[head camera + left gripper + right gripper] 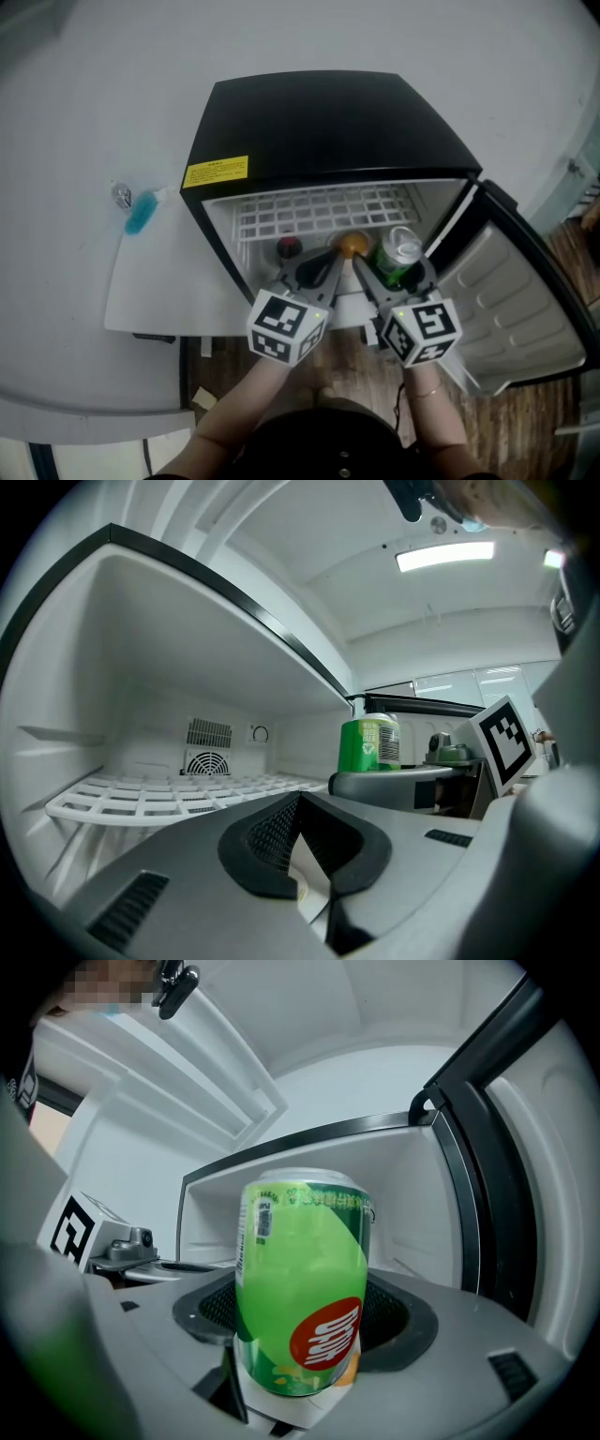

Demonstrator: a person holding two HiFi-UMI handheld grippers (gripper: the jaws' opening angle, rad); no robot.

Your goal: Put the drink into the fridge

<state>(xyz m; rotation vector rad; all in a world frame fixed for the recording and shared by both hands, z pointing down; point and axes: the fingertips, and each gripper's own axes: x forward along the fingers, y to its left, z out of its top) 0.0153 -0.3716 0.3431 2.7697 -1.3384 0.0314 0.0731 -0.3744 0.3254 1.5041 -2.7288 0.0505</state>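
Observation:
A green drink can stands upright between the jaws of my right gripper, which is shut on it at the mouth of the open black mini fridge. In the right gripper view the can fills the middle, with the fridge's white inside behind it. My left gripper is beside it on the left, at the fridge opening, shut with nothing in it. In the left gripper view its black pads meet in a point, and the can shows off to the right.
The fridge door hangs open to the right. A white wire shelf spans the inside, with a red thing and an orange thing lower down. A blue item lies on the white table.

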